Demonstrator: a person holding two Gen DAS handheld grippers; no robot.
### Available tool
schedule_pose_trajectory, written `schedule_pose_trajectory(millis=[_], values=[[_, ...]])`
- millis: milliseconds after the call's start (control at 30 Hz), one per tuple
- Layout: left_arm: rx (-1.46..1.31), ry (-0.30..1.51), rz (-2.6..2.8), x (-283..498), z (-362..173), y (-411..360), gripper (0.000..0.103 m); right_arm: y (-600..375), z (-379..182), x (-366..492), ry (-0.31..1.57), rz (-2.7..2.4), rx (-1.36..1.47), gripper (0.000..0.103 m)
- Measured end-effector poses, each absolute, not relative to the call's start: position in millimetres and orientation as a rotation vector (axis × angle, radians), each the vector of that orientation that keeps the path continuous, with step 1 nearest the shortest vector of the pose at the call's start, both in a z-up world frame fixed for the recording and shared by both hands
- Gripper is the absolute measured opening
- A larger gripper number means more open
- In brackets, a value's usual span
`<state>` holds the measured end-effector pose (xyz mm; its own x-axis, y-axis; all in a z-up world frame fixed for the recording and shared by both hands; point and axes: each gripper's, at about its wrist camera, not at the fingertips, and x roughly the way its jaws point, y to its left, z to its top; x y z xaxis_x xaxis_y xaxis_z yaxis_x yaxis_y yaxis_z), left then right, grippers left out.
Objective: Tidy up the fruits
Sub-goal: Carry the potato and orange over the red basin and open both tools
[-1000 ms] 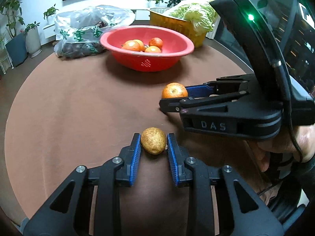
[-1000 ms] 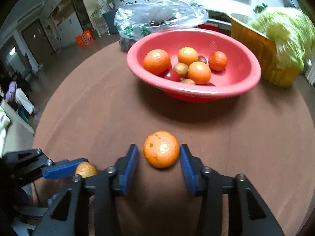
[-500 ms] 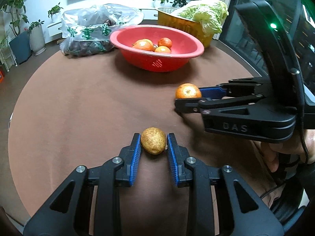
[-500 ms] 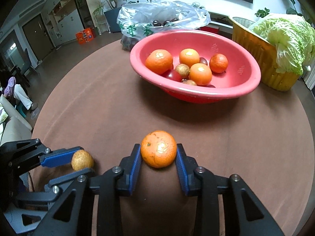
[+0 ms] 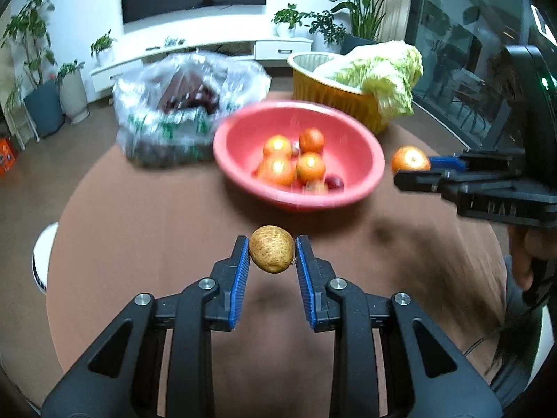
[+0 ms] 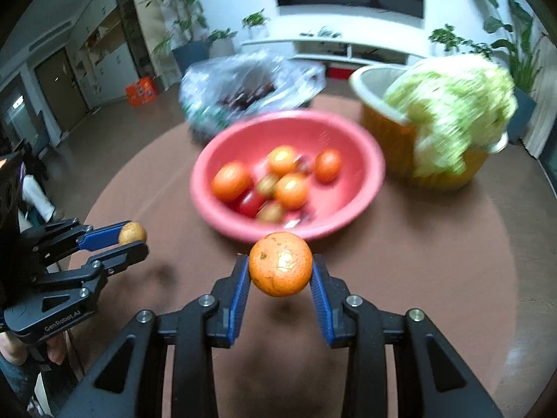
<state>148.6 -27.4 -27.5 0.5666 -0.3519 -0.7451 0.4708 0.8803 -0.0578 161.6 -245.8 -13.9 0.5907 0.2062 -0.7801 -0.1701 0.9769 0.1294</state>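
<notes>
The left gripper [image 5: 272, 254] clamps a small brown fruit [image 5: 271, 249] clear of the brown table [image 5: 139, 244]; the right gripper [image 6: 280, 271] grips an orange [image 6: 280, 264], also lifted. Just beyond both sits the red bowl [image 6: 222, 223], already holding oranges and smaller fruit. This looks like the carry step; next, each load must travel over the near rim before the jaws part.

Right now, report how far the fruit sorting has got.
Done: several oranges and smaller fruits already lie in the red bowl. In hand: the left hand-held gripper grips a brown fruit, the right hand-held gripper an orange, both lifted off the table. Left: dropping both into the bowl.
</notes>
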Motion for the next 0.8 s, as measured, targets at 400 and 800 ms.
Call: schedule_pose_trajectory(millis=[400, 800], values=[[0.174, 0.83, -0.478, 242.8, -15.4, -67.7, 0.025, -270.7, -0.1, 239.9, 0.923, 0.192, 0.032, 0.037], [0.154, 0.907, -0.46, 286.1, -52.4, -71.9, 0.026, -246.6, -39.6, 245.2, 0.992, 0.238, -0.099, 0.037]])
